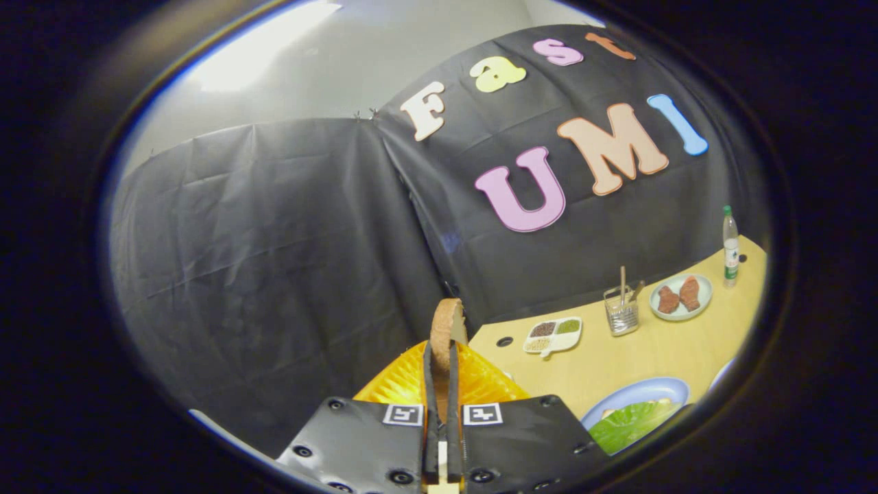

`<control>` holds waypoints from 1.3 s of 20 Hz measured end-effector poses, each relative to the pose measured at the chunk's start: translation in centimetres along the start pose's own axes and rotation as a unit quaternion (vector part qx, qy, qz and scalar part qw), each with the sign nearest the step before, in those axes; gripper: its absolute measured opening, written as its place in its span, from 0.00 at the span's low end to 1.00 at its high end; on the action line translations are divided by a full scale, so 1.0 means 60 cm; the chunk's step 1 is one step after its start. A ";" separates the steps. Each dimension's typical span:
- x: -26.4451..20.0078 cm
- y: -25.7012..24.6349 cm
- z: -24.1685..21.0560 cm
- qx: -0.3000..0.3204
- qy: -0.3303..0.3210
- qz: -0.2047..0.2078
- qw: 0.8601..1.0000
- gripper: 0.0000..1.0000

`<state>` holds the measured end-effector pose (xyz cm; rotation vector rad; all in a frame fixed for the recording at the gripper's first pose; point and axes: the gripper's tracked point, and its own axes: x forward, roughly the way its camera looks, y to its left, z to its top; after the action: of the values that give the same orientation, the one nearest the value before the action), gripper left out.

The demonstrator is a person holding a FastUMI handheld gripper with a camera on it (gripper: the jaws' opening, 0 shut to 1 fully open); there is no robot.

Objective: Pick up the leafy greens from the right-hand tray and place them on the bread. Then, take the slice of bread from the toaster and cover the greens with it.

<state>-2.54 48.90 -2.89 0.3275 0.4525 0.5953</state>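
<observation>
My gripper point(442, 370) is shut on a slice of bread point(446, 326), held edge-on and upright between the two fingers, its brown crust sticking up past the fingertips. Right behind the fingers is the yellow-orange toaster point(405, 384), and the slice is lifted above it. To the right of the fingers, a blue plate point(641, 392) sits on the wooden table point(617, 357) with the leafy greens point(627, 422) lying on top of a piece of bread whose pale edge point(607, 414) peeks out.
Farther along the table stand a white divided dish of spices point(553, 335), a wire holder with sticks point(621, 312), a pale plate with two brown pieces point(680, 296) and a clear bottle point(730, 247). Black cloth walls the booth behind.
</observation>
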 end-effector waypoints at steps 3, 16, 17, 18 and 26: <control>-0.038 -0.039 0.034 0.006 -0.020 -0.010 1.000 0.07; -0.151 -0.241 -0.039 0.073 -0.027 -0.063 0.995 0.07; -0.146 -0.254 -0.058 0.077 -0.022 -0.066 0.995 0.07; -0.142 -0.266 -0.079 0.086 -0.015 -0.068 0.994 0.07; -0.112 -0.378 -0.201 0.118 0.036 -0.141 0.982 0.07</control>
<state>-3.02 29.11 -20.62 0.4589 0.6290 0.2778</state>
